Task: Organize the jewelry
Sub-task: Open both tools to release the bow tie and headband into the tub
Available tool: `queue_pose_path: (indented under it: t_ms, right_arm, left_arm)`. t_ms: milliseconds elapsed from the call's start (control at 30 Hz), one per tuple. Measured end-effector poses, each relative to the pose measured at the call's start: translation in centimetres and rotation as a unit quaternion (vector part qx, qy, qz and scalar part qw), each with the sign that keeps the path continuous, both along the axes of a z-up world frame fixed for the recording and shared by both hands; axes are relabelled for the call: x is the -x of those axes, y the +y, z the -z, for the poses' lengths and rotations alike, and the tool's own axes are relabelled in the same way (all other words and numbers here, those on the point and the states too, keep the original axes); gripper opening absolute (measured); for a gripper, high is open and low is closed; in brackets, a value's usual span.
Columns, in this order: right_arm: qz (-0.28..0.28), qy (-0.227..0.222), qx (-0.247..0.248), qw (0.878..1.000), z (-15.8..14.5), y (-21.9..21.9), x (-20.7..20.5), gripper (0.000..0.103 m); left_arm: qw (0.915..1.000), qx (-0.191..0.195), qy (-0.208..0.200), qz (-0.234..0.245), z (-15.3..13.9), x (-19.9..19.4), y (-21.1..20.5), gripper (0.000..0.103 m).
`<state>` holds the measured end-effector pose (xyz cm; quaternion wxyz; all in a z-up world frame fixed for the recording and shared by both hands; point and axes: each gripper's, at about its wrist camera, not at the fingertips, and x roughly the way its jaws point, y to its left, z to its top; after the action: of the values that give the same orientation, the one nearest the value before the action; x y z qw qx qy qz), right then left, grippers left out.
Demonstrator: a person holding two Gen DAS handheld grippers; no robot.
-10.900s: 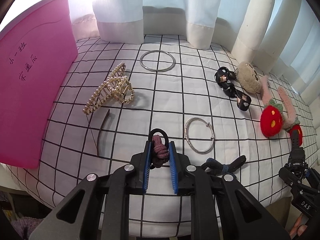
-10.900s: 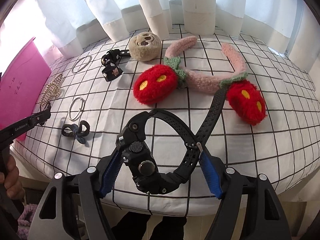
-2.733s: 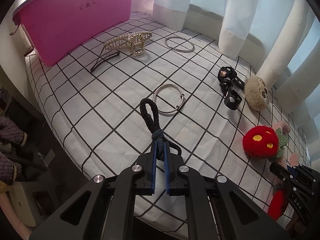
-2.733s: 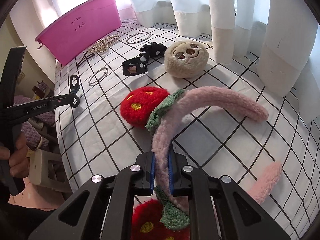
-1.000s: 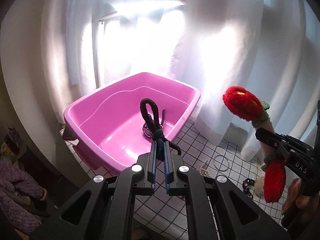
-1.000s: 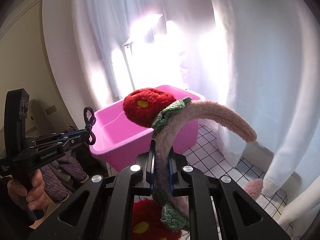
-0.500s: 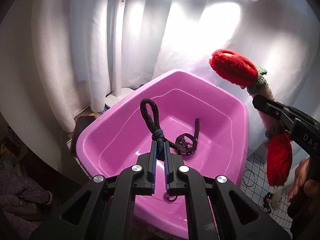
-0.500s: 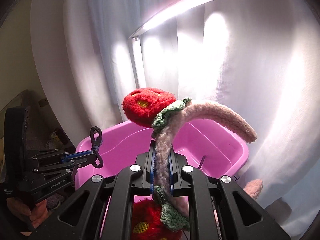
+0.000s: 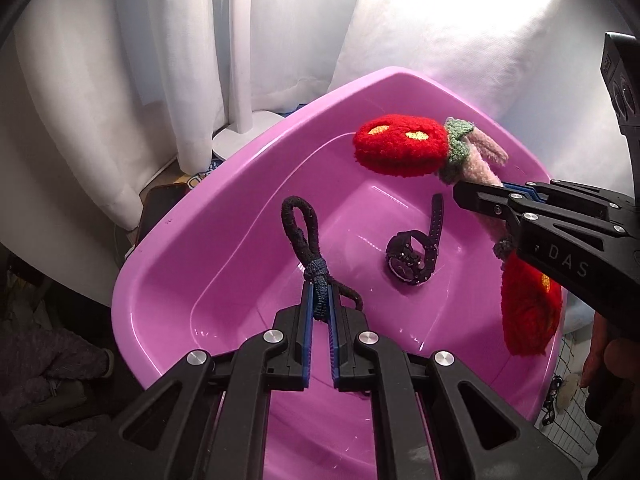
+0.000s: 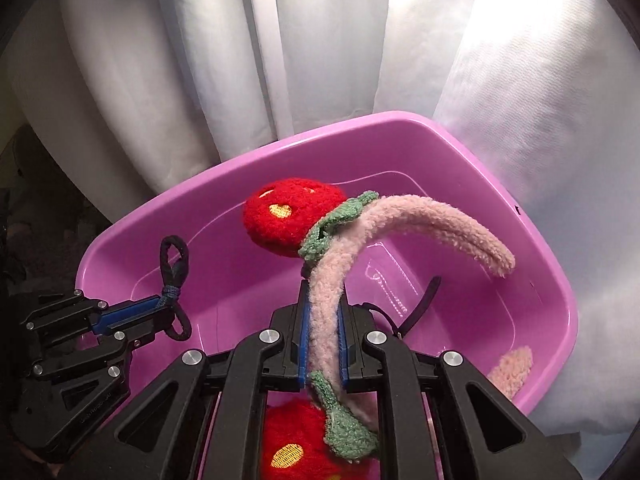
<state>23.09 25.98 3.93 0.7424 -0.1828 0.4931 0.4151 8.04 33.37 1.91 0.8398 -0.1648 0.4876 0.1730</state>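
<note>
My left gripper (image 9: pixel 318 300) is shut on a black knotted hair tie (image 9: pixel 301 224) and holds it over the pink bin (image 9: pixel 240 168). It also shows in the right wrist view (image 10: pixel 162 306) with the hair tie (image 10: pixel 173 264). My right gripper (image 10: pixel 323 320) is shut on a fuzzy pink headband with red strawberries (image 10: pixel 420 216), held above the bin (image 10: pixel 532 248). In the left wrist view the right gripper (image 9: pixel 472 194) holds the headband (image 9: pixel 400 152) at the right. A black watch (image 9: pixel 416 252) lies on the bin floor.
White curtains (image 10: pixel 320 40) hang behind the bin. A white lamp base (image 9: pixel 244 136) stands beyond the bin's far rim. A strip of checked tablecloth (image 9: pixel 568 400) with small items shows at the lower right.
Both grippers have moved in over the bin and tilted down, so the bin floor and the watch now fill the views. Both keep their hold.
</note>
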Motion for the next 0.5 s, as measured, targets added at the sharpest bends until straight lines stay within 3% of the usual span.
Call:
queue_pose_path:
  t_ms: [100, 200, 233, 267, 300, 333, 500]
  right_arm:
    - [-0.001, 0.026, 0.029, 0.999, 1.5, 0.8, -0.8, 0.014]
    - [-0.001, 0.024, 0.045, 0.999, 2.2, 1.0, -0.9, 0.034]
    - [0.001, 0.023, 0.046, 0.999, 2.3, 0.8, -0.9, 0.051]
    - [0.003, 0.022, 0.044, 0.999, 2.2, 0.7, -0.9, 0.058]
    - [0.005, 0.019, 0.040, 0.999, 2.1, 0.5, -1.0, 0.058]
    - [0.007, 0.018, 0.039, 0.999, 2.0, 0.4, -1.1, 0.058]
    - [0.017, 0.017, 0.034, 0.999, 1.9, 0.1, -1.6, 0.058]
  left_arm:
    - [0.9999, 0.004, 0.015, -0.001, 0.6, -0.3, 0.4, 0.008]
    - [0.9996, -0.010, 0.025, 0.002, 0.8, -0.5, 0.3, 0.014]
    - [0.9994, -0.019, 0.030, 0.000, 0.7, -0.6, 0.1, 0.029]
    - [0.9992, -0.024, 0.032, -0.002, 0.7, -0.5, 0.1, 0.043]
    - [0.9993, -0.025, 0.027, -0.003, 0.5, -0.3, 0.1, 0.069]
    - [0.9994, -0.027, 0.019, -0.005, 0.3, 0.0, 0.1, 0.076]
    - [0.9989, -0.043, 0.018, -0.010, -0.2, 0.5, 0.0, 0.074]
